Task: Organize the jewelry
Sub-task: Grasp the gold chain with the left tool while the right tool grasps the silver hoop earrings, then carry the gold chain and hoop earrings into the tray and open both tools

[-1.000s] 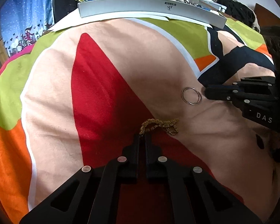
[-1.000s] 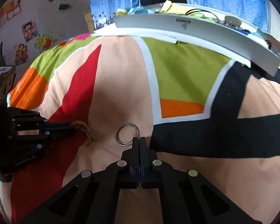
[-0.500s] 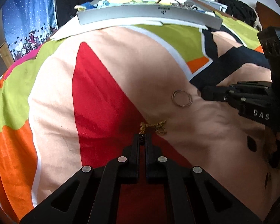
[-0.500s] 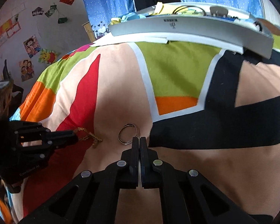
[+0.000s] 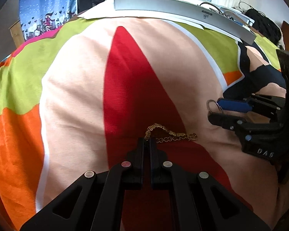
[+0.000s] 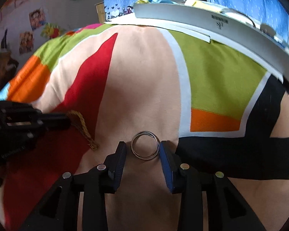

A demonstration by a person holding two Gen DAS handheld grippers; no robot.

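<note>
Left gripper (image 5: 148,141) has its jaws pressed together on one end of the gold chain (image 5: 169,132); the rest of the chain trails to the right across the red and peach patches of the bedspread (image 5: 71,88). Right gripper (image 6: 142,151) is spread, with the silver rings (image 6: 144,146) lying flat on the peach patch between its jaws — whether the pads touch the rims is hard to tell.

Handling, as a judgement: the chain is light and limp, so it will dangle and swing from an end pinch and could snag on the fabric. The rings are thin, stiff, smooth metal — likely slippery, and there look to be two stacked, so they may slide apart. Best hold is squarely across the outer rims, low against the soft cloth. The grey tray (image 6: 202,22) sits at the far edge of the bed.
</note>
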